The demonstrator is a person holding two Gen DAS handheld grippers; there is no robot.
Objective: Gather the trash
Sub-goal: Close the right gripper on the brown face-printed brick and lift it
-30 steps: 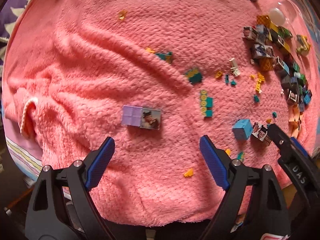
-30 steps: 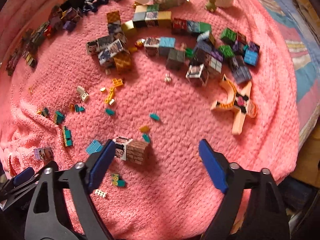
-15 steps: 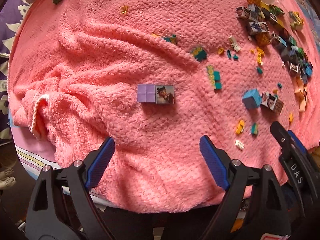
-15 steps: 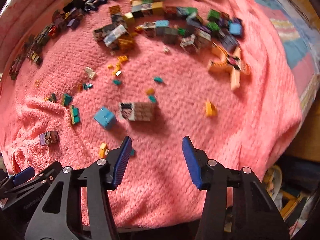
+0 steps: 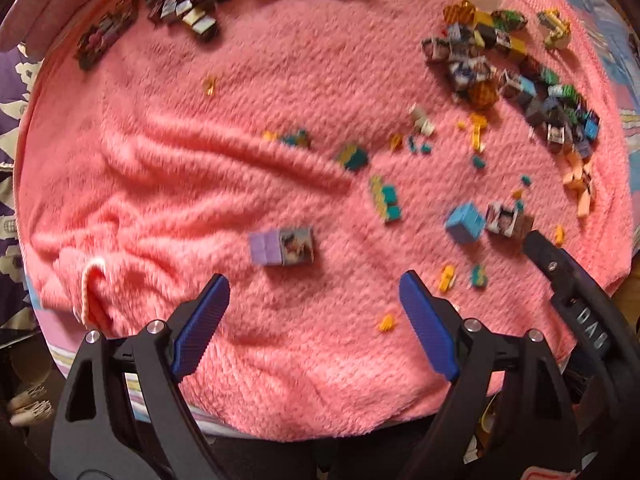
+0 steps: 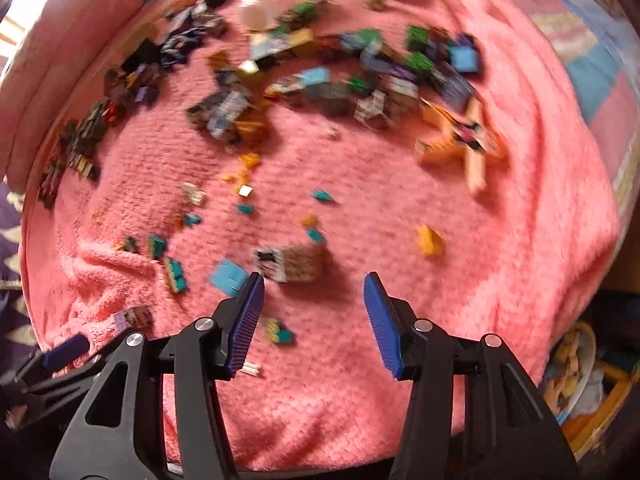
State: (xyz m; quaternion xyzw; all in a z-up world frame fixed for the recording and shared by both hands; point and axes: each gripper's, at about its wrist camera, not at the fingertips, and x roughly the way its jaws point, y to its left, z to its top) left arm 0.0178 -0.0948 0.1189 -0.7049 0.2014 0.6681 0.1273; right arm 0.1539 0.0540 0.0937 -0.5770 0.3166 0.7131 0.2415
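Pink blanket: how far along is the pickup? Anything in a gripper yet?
Done: nothing that shows; no bin is in view. In hand: nothing. The left gripper is open and empty short of the purple picture block; the right gripper is open, jaws just short of the brown picture block. Left: practically everything, since cubes and small bits cover the pink blanket, piled thickest along its far edge.

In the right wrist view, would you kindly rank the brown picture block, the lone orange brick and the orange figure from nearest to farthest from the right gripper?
From the right gripper:
1. Brown picture block, just ahead, slightly left.
2. Lone orange brick, ahead to the right.
3. Orange figure, far right, beside the block pile.
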